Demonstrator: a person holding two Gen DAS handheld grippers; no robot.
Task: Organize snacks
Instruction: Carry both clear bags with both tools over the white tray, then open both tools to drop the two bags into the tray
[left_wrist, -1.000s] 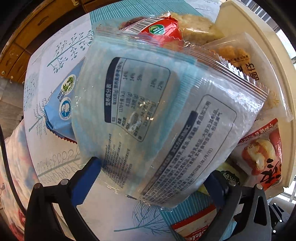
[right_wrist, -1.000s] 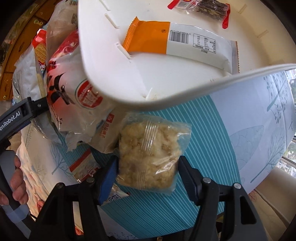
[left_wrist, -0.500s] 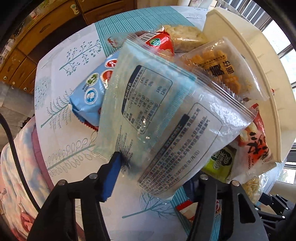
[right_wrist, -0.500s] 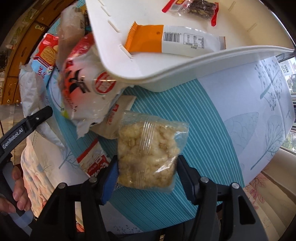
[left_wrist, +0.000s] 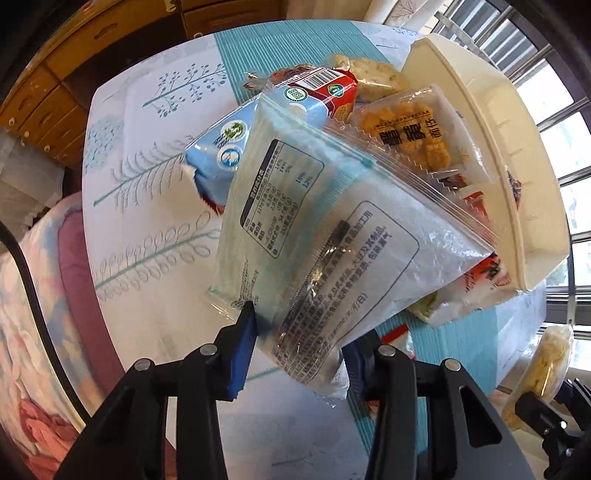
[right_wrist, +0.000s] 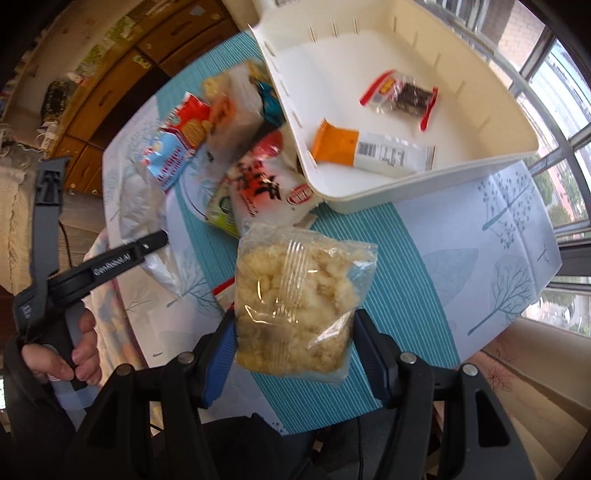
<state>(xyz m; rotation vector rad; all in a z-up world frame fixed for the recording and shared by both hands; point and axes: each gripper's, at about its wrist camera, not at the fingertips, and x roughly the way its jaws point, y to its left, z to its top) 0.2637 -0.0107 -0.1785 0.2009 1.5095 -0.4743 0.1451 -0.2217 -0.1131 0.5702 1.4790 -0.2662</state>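
two packets are already laid in the white bin (right_wrist: 480, 122) at upper right; a pale blue packet (left_wrist: 325, 236) is pinched by the left gripper (left_wrist: 299, 343) fingers, a puffed-snack bag (right_wrist: 295, 302) by the right gripper (right_wrist: 295, 350) fingers; a heap of snacks (right_wrist: 229, 155) is left on the table (right_wrist: 461, 236).

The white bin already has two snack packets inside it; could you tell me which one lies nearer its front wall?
The orange-and-white packet with the barcode lies nearer; the red-edged dark snack sits farther back in the white bin.

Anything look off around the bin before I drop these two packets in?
Yes: the white bin sits on the edge of the snack pile, its left wall over the red-and-white bag. No spills or torn packets visible; both grippers hold theirs.
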